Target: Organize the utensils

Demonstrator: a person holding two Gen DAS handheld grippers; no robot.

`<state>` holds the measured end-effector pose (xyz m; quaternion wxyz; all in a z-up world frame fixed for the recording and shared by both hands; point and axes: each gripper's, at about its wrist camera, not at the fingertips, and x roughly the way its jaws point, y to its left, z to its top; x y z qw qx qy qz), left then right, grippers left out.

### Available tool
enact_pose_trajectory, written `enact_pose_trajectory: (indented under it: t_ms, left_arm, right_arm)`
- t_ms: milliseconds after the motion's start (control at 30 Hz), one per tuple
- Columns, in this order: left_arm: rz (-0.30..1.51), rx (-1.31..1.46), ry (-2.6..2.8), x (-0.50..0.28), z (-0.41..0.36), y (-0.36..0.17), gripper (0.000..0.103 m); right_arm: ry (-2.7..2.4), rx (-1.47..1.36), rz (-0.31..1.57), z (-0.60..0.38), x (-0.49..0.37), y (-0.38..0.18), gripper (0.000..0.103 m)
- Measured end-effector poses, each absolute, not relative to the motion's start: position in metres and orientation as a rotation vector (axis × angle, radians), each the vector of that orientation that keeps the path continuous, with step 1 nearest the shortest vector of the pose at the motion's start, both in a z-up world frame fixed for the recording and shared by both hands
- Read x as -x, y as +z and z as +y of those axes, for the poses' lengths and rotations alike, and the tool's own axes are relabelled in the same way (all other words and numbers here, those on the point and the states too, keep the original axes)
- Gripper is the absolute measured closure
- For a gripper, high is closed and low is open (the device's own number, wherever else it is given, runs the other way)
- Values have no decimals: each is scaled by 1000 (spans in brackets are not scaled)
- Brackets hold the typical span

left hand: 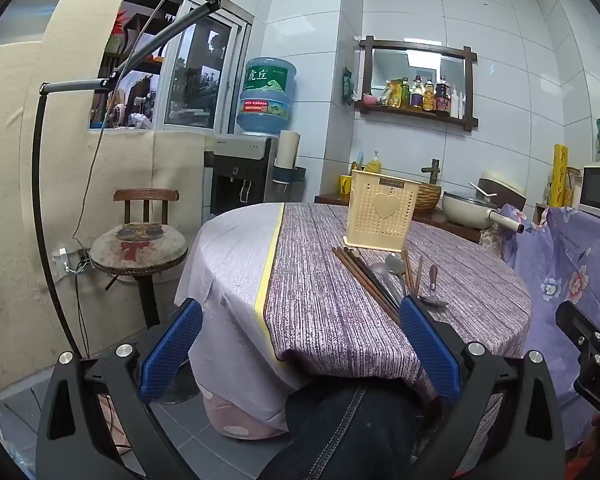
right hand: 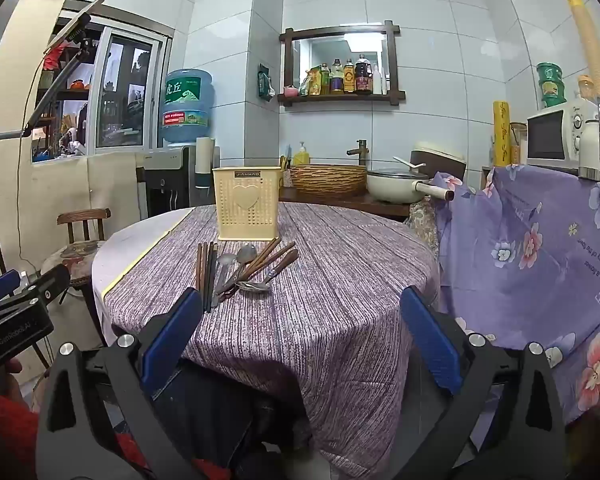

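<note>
A round table (right hand: 340, 264) draped in a purple striped cloth is seen from both wrist views. A cream holder (right hand: 247, 203) with a heart on its front stands upright toward the far side of the table. Just in front of it the utensils are laid loose on the cloth — dark chopsticks (right hand: 206, 272) on the left, roughly parallel, and beside them metal spoons (right hand: 244, 258) and wooden-handled pieces (right hand: 278, 258), crossed over one another in a small heap. None of them is inside the holder, as far as can be seen.

The left gripper (left hand: 300, 344) is held at the near edge of the table with its blue pads spread wide; nothing is gripped between them. The right gripper (right hand: 300, 332) is likewise spread wide and empty — it is held short of the utensils, apart from them. A denim-clad knee (left hand: 340, 432) is seen below the table edge.
</note>
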<state>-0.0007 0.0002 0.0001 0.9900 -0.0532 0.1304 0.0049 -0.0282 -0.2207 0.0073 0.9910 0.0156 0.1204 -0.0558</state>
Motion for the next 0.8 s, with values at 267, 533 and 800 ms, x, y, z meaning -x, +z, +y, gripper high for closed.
enact_pose_trajectory:
  t_ms: [267, 533, 800]
  left_arm:
    - [269, 108, 5, 2, 0, 0, 5]
    - [273, 109, 7, 0, -2, 0, 5]
    - [276, 110, 5, 0, 0, 0, 5]
  right_arm:
    - [-113, -30, 245, -220, 28, 7, 5]
    - [-112, -30, 248, -220, 28, 6, 5]
    - [-112, -30, 247, -220, 28, 6, 5]
